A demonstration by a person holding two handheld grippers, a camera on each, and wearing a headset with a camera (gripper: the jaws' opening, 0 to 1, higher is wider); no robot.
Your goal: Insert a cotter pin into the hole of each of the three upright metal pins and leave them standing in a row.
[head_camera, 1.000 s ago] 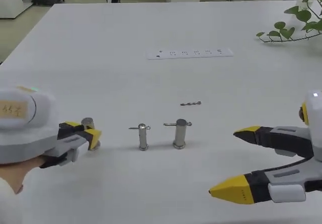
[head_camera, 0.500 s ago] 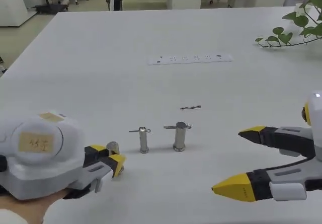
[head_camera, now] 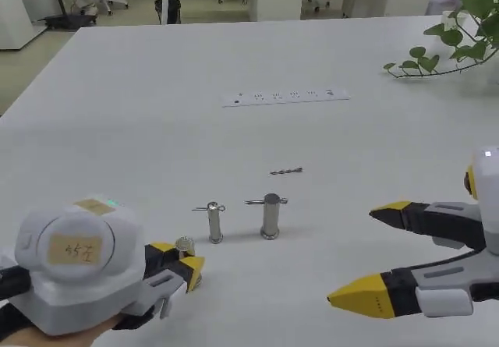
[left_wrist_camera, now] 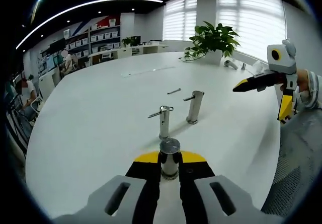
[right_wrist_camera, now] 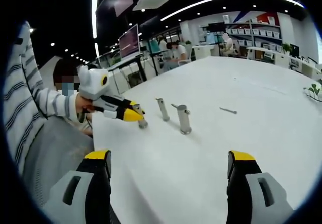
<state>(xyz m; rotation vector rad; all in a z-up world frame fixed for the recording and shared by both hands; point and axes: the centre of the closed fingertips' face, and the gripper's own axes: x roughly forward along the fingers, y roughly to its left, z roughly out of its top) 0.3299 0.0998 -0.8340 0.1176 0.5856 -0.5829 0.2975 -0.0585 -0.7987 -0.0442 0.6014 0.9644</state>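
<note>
the left gripper [head_camera: 185, 267] grips the third metal pin [left_wrist_camera: 169, 152] upright in its jaws, near the middle pin [head_camera: 214, 222] and end pin [head_camera: 270, 216], both already fitted – so the last one is in hand. the right gripper [head_camera: 352, 253], jaws wide open and empty, should next fetch the loose cotter pin [head_camera: 285, 171] behind the row – plenty of bare desk [head_camera: 140, 113], edges far off.

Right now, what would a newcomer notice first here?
The yellow-tipped right gripper gapes open at the near right of the white table. At the near left, the left gripper clamps a metal pin, beside two upright pins already crossed by cotter pins. One loose cotter pin lies behind them.
</note>
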